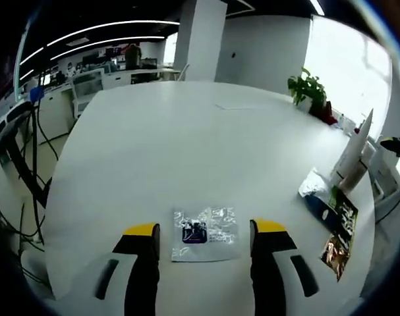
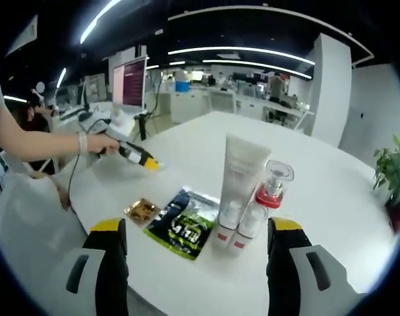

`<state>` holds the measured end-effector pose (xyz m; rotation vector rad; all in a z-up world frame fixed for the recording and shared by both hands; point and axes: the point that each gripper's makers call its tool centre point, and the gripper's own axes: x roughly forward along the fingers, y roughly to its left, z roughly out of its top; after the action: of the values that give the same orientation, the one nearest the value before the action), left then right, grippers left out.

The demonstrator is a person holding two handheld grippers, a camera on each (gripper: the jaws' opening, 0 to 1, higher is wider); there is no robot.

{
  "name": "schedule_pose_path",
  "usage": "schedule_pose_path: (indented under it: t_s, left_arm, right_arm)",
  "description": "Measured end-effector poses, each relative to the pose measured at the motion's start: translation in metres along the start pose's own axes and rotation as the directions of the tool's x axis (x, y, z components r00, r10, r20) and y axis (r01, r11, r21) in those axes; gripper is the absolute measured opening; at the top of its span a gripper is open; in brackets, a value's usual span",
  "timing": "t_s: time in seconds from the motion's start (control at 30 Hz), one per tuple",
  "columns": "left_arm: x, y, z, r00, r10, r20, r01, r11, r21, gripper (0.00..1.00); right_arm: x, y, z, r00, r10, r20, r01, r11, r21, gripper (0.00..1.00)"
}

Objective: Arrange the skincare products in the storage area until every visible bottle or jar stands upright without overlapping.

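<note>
We find both grippers, left [image 1: 205, 243] and right [image 2: 198, 240], wide open, empty. Tube [image 2: 242, 172] looks light, tippy; grasp mid-body.

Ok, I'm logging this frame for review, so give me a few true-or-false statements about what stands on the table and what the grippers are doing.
1. The white tube stands upright. True.
2. The right gripper is shut on the tube. False: it is open, holding nothing.
3. A clear sachet lies flat on the table between the left gripper's jaws. True.
4. The dark green packet stands upright. False: it lies flat.
5. A potted plant stands on the table. True.
</note>
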<state>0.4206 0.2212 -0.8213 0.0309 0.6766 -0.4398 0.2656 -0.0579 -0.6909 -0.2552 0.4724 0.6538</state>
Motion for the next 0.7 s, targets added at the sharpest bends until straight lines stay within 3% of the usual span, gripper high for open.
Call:
schedule_pose_path:
  t_s: [0.13,0.17,0.5,0.7]
  left_arm:
    - [0.007,0.01,-0.001,0.999,0.035,-0.028,-0.032,0.994,0.104,0.44]
    - [0.008,0.004,-0.001,0.999,0.037,-0.032,-0.033,0.992,0.118,0.44]
    - [0.004,-0.001,-0.002,0.998,0.053,-0.032,-0.049,0.989,0.137,0.39]
    - [0.0,-0.002,-0.004,0.996,0.085,-0.035,-0.078,0.983,0.167,0.39]
  right_arm:
    - [0.002,0.0,0.004,1.0,0.0,0.012,0.0,1.0,0.005,0.87]
    - [0.003,0.0,0.005,1.0,0.0,0.013,0.0,1.0,0.006,0.86]
    - [0.004,0.011,0.018,0.999,0.016,0.041,-0.016,1.0,0.006,0.86]
    - [0.011,0.029,0.034,0.994,0.075,0.078,-0.076,0.997,0.013,0.85]
